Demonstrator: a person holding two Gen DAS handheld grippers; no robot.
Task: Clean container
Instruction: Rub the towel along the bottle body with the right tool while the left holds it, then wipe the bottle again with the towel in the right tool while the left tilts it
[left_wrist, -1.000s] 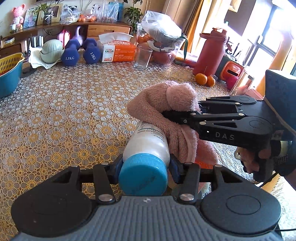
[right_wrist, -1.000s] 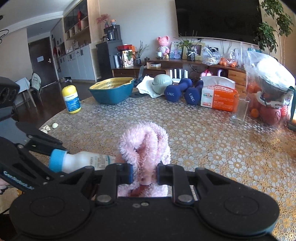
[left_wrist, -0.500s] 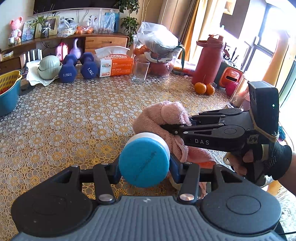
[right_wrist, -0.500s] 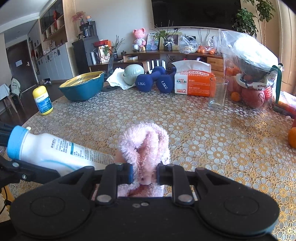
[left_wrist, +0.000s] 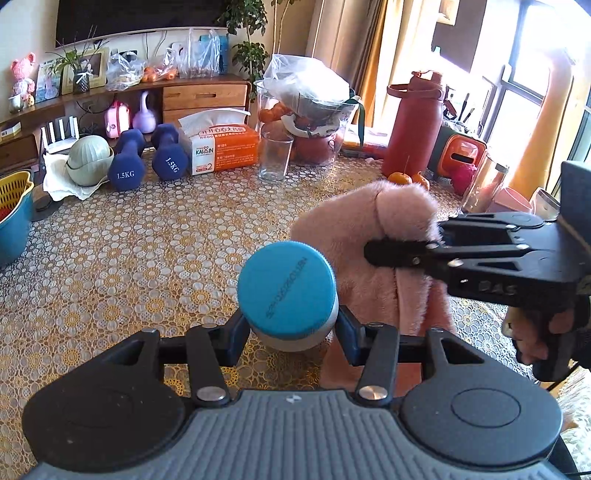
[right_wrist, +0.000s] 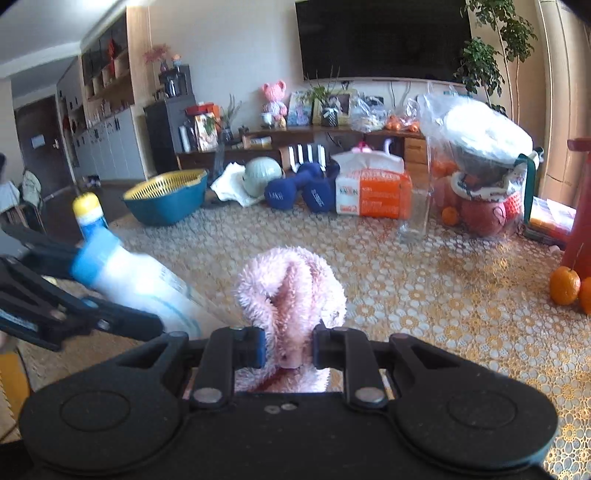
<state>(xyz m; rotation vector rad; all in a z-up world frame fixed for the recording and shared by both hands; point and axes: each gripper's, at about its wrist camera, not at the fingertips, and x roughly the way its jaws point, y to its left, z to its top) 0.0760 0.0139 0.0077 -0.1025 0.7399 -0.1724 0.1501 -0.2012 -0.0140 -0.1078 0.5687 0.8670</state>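
The left gripper (left_wrist: 291, 328) is clamped on a white bottle (left_wrist: 295, 334) with a blue cap (left_wrist: 286, 286), held above the patterned tablecloth (left_wrist: 129, 258). Just to its right, the right gripper (right_wrist: 288, 349) pinches a fluffy pink cloth (right_wrist: 291, 291) against the bottle's side.

Dark TV (right_wrist: 380, 37) on white wall, wooden sideboard (left_wrist: 199, 96), sunlit window (left_wrist: 532, 74).

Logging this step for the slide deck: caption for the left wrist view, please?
Left tongs grip the blue-capped bottle while right tongs press a pink cloth beside it.
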